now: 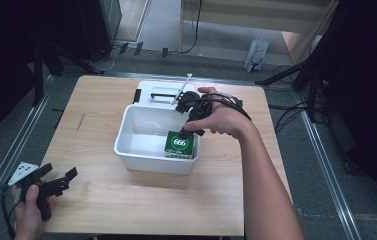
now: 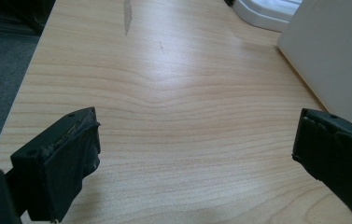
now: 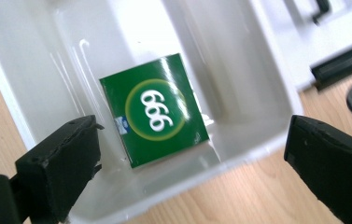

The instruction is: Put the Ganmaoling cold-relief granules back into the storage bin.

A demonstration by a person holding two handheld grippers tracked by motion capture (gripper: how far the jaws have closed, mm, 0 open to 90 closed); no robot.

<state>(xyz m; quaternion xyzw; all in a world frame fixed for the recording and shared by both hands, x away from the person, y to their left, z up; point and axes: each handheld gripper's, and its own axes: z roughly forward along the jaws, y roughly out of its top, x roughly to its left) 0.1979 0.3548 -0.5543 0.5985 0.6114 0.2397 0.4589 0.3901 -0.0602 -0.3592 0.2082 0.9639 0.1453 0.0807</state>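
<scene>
While the left gripper (image 1: pixel 58 181) idles agape, the right gripper (image 3: pixel 192 154) hovers spread above the green box (image 3: pixel 157 108) inside the white bin (image 1: pixel 126 131).

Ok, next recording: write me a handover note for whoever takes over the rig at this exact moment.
Left gripper: open, holding nothing, over the near left corner of the light wooden table.
Right gripper: open, above the white plastic bin, holding nothing.
Green square box marked 666: lies inside the bin at its near right corner, free of both grippers.
White lid: on the table behind the bin.
Done: box in bin. Left: probably fitting the lid.
</scene>
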